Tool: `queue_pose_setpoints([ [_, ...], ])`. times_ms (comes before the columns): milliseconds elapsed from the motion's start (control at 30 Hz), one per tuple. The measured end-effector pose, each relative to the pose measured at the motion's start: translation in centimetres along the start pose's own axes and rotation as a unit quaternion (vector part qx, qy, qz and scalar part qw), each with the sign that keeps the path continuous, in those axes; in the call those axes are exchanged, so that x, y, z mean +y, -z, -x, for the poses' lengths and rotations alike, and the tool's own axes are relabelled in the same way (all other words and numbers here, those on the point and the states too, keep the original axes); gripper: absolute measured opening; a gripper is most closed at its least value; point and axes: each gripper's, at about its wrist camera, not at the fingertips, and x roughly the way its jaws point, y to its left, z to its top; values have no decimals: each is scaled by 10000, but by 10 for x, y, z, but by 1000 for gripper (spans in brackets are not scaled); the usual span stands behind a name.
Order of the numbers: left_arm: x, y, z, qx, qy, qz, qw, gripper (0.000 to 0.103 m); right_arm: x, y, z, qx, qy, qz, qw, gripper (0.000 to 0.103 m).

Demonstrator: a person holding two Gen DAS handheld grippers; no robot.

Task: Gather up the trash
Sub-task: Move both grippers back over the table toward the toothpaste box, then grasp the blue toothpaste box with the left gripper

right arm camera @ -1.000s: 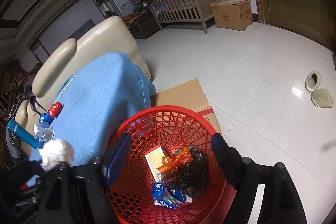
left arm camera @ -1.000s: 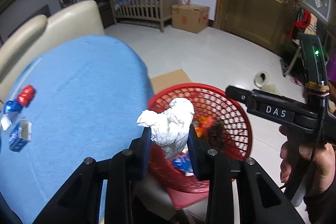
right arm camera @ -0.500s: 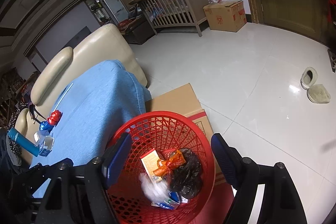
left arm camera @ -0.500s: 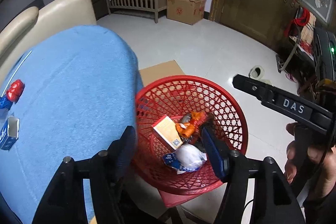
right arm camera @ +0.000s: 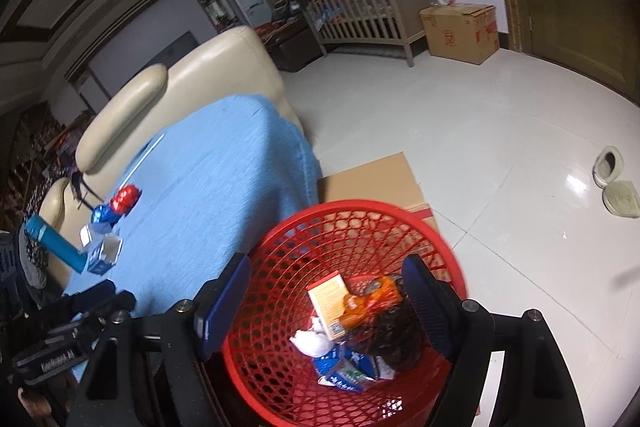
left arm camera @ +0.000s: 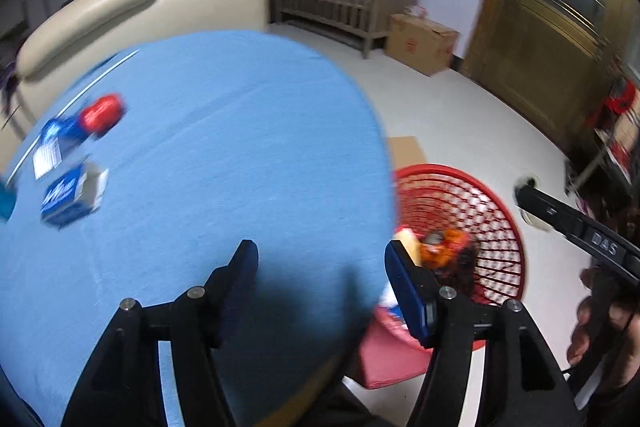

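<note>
Red mesh basket [right arm camera: 352,227] with a lattice pattern, white crumpled tissue [right arm camera: 310,341] and an orange wrapper [right arm camera: 368,301] inside. Plain light blue tablecloth [left arm camera: 224,131] on the left, shiny red foil thing [left arm camera: 100,113] at its far left. Floor's glossy white.

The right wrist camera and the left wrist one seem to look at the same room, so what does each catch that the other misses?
Only the right wrist view shows the white crumpled tissue lying in the basket and a blue tube on the cloth. Only the left wrist view shows a hand at the right edge. Both show the red basket, the blue cloth, a red wrapper, a small blue box and a crib.
</note>
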Motion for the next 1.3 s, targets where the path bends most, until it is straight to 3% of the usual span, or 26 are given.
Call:
queue_pose_setpoints([
  [233, 75, 8, 7, -65, -572, 706, 9958, 67, 41, 7, -11, 190, -104, 400, 9990, 81],
  [333, 110, 7, 11, -168, -894, 906, 9917, 78, 58, 10, -15, 247, -142, 558, 9980, 81],
  [500, 172, 2, 13, -373, -1207, 1266, 9839, 79, 82, 14, -24, 370, -170, 773, 9962, 81],
  [667, 213, -7, 3, -422, -1129, 1512, 9811, 79, 106, 19, -32, 466, -198, 994, 9938, 81],
  [1000, 228, -22, -37, -182, -977, 1332, 9861, 80, 143, 24, -47, 672, -173, 1356, 9883, 81],
  [1100, 237, -19, -40, -280, -769, 1543, 9846, 79, 154, 26, -51, 731, -182, 1454, 9865, 81],
  [1167, 242, -16, -39, -317, -653, 1652, 9836, 68, 163, 27, -53, 744, -207, 1551, 9849, 81],
  [1233, 246, -12, -40, -256, -590, 1672, 9838, 28, 169, 27, -56, 766, -229, 1611, 9837, 81],
  [1300, 252, -6, -43, -165, -622, 1737, 9827, 25, 176, 28, -60, 799, -248, 1649, 9828, 81],
])
